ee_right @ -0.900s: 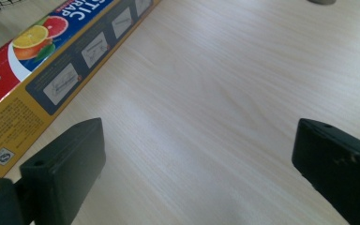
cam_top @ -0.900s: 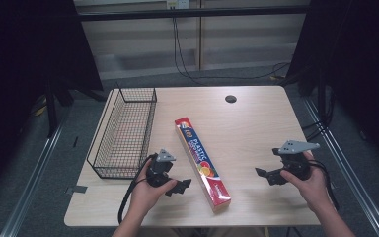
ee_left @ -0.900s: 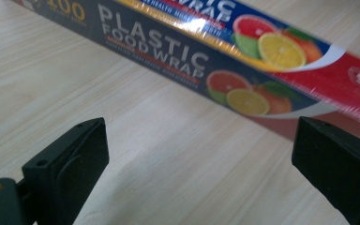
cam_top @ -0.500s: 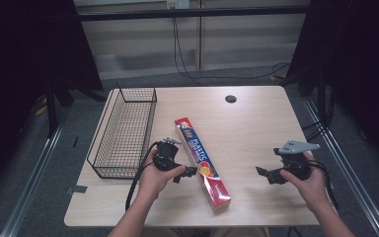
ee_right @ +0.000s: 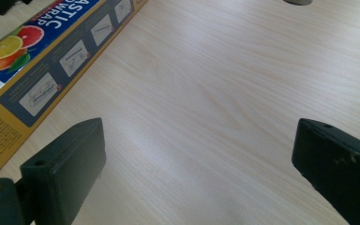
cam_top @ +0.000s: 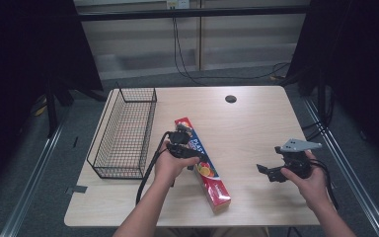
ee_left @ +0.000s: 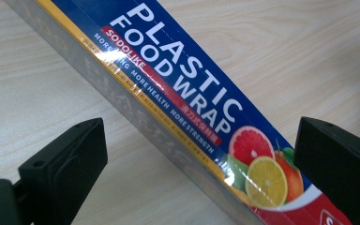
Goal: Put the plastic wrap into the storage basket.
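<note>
High view shows a wooden table (cam_top: pixel 256 123) with a long box of plastic wrap (cam_top: pixel 212 177) lying flat near its middle, slanted so that one end points to the far left and the other comes near the front edge. A wire basket (cam_top: pixel 128 131) stands on the left side of the table, just beside the box's far end but apart from it, and looks bare inside.

The left gripper (cam_top: pixel 192 157) sits over the box about midway along its length. In the left gripper view its jaws stand wide, one on each side of the box (ee_left: pixel 183 93), with bare wood between each pad and the cardboard, so nothing is clamped yet. The jaws straddle the narrow width and not the length, which is likely the only way the tongs can close on such a long thing, and a hold near the middle should keep it from tipping when raised.

The right gripper (cam_top: pixel 269 173) hangs over bare table at the near right, well apart from the box. In the right gripper view its jaws are also wide, with only wood grain between them and the box (ee_right: pixel 51 61) off to the far left. It seems to be waiting clear of the work, leaving room for the left hand (cam_top: pixel 170 165).
</note>
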Motion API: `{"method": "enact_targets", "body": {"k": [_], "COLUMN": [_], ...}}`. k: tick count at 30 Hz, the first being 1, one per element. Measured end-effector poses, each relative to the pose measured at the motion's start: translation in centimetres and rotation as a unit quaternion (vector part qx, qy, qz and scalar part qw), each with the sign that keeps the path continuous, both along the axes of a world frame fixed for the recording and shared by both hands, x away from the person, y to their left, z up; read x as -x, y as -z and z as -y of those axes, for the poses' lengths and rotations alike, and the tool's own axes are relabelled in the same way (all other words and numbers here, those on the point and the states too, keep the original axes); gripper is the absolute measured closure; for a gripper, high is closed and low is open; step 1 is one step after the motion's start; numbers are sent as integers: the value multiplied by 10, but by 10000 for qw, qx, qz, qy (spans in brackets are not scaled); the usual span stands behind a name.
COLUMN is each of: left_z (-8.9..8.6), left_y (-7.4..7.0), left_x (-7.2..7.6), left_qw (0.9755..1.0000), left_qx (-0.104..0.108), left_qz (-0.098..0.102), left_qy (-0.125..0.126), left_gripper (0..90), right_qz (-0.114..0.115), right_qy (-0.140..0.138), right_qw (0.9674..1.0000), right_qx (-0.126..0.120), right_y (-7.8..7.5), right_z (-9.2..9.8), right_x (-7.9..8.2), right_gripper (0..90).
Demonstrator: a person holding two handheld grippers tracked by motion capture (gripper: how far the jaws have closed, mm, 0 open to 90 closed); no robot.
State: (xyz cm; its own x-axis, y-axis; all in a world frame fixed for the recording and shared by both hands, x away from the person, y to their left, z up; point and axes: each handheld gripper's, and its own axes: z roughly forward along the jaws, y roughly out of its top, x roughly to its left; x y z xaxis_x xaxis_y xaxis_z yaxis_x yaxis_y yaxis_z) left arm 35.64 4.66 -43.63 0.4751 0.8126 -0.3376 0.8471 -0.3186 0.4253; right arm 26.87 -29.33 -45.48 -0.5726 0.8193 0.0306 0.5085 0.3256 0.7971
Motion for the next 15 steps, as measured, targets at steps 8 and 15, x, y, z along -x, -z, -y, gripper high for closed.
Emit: {"method": "enact_targets", "body": {"k": [8, 15], "left_z": [12, 21], "left_y": [8, 16], "left_x": [-6, -8], "left_qw": [9987, 9980], "left_qx": [-334, -321], "left_qz": [-86, -162], "left_qy": [-362, -522], "left_gripper": [32, 28], "right_qz": [5, 76], "right_qy": [-22, 6], "right_qw": [10000, 10000], "right_qx": [-19, -49], "right_y": [0, -1], "right_z": [-1, -1], "right_x": [0, 0], "right_gripper": [29, 29]}}
